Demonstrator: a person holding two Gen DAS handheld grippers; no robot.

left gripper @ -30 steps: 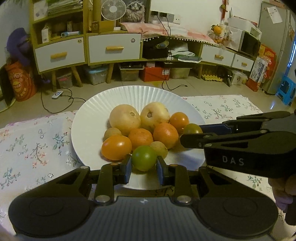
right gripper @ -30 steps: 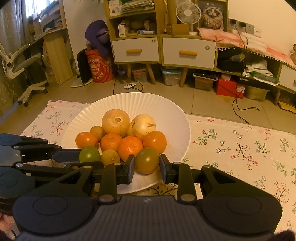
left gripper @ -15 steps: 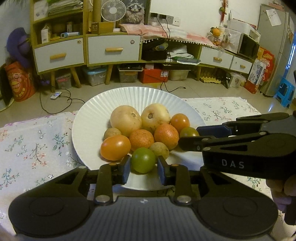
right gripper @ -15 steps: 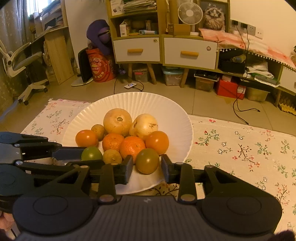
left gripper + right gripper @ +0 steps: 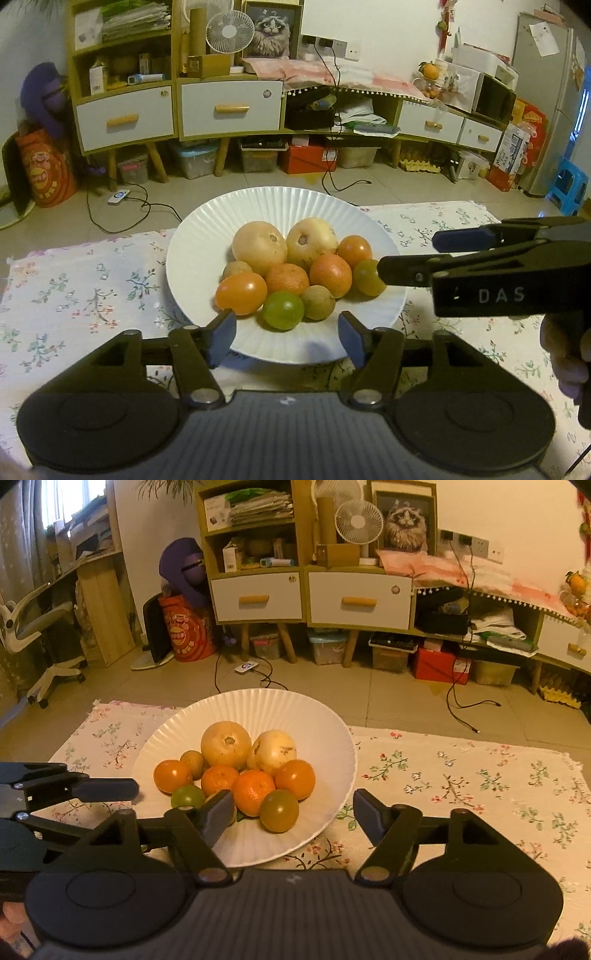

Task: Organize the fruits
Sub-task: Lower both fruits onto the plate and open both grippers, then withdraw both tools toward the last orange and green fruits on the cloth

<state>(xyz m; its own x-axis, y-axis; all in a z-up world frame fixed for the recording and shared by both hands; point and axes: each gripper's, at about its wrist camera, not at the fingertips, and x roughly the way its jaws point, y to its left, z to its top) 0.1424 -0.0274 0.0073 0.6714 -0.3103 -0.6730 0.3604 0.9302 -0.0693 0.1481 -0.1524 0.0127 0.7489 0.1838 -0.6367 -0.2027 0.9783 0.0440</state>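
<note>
The left gripper hangs at the near edge of the white plate with its jaws spread wide and nothing between them. The green tomato lies on the plate just ahead of the gap, touching neither blue pad.

The right gripper is likewise wide apart and empty. Its left pad sits over the plate's near side, its right pad out over the floral cloth. A greenish-brown tomato rests just ahead, clear of both pads. In the left wrist view that gripper reaches in from three o'clock, its nearer fingertip right by this same tomato; I cannot tell whether they touch.

All the fruit is heaped on the plate. Seen from the left gripper, two large pale round fruits sit at twelve o'clock of the pile, two mandarins in the middle, an orange tomato at nine o'clock, another orange tomato at two o'clock. Small tan fruits are tucked in at ten and five o'clock.

The plate stands on the floral cloth. Beyond it, across a tiled floor, runs a shelf unit with white drawers, a small fan on top.
</note>
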